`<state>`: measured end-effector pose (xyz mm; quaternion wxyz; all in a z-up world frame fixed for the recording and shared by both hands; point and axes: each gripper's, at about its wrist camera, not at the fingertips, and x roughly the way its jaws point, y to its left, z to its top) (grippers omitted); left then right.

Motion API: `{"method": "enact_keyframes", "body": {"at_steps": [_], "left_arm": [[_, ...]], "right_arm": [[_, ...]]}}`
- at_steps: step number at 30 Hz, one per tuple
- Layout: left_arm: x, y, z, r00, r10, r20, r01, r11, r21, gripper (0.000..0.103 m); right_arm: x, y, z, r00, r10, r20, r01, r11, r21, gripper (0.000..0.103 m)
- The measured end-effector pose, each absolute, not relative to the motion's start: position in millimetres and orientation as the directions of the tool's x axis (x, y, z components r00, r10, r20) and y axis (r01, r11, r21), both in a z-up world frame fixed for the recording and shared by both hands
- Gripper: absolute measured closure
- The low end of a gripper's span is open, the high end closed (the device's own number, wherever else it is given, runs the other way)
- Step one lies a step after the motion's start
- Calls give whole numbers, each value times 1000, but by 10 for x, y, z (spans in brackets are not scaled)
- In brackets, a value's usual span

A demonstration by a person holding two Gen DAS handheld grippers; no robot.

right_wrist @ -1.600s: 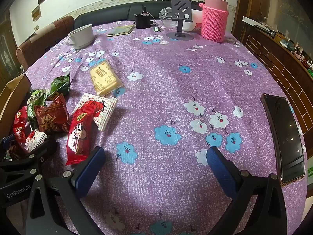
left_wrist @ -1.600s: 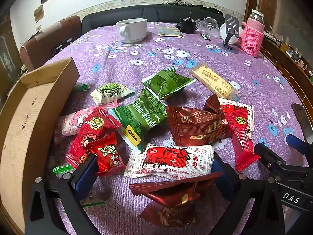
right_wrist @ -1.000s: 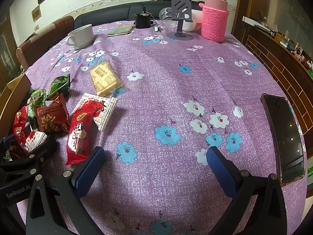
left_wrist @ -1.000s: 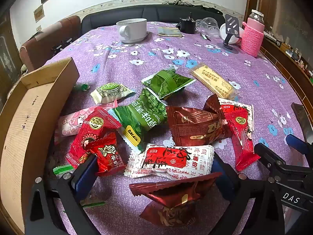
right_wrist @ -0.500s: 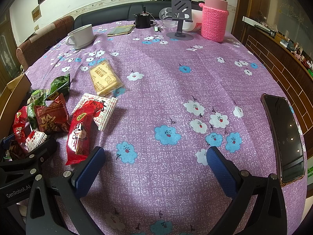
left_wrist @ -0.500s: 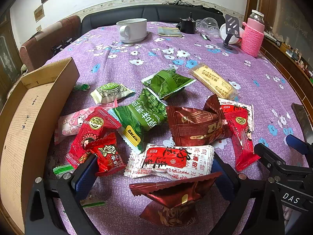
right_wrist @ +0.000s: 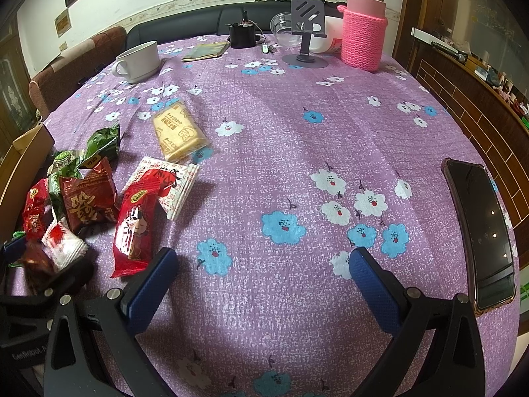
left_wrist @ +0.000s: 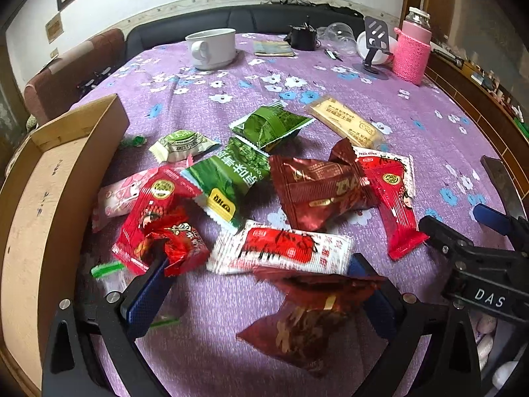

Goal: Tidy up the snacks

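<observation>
Left wrist view: a dark-red snack packet (left_wrist: 307, 317) lies between the left hand-held gripper's (left_wrist: 261, 292) spread jaws, unclamped. Closing on it looks next, then carrying it to the cardboard box (left_wrist: 49, 198). Right hand-held gripper (right_wrist: 261, 281) hangs open over bare table (right_wrist: 297, 152).

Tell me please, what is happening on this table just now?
A person is sorting snacks with two tools. The left hand-held gripper is open around a dark red snack packet beside the wooden box. The right hand-held gripper is open over the bare purple tablecloth, holding nothing. No snacks can be seen in the box.
</observation>
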<state>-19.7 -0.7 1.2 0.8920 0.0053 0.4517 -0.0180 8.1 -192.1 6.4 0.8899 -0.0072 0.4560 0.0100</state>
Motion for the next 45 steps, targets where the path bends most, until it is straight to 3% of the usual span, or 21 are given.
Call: {"method": "enact_keyframes", "body": {"at_steps": [45], "left_arm": [[-238,-29,6,598,-3,-802,-3,1000,-6,0]], "right_arm": [[79,-1917,63,584,11,-811,-24,1000,-4,0]]}}
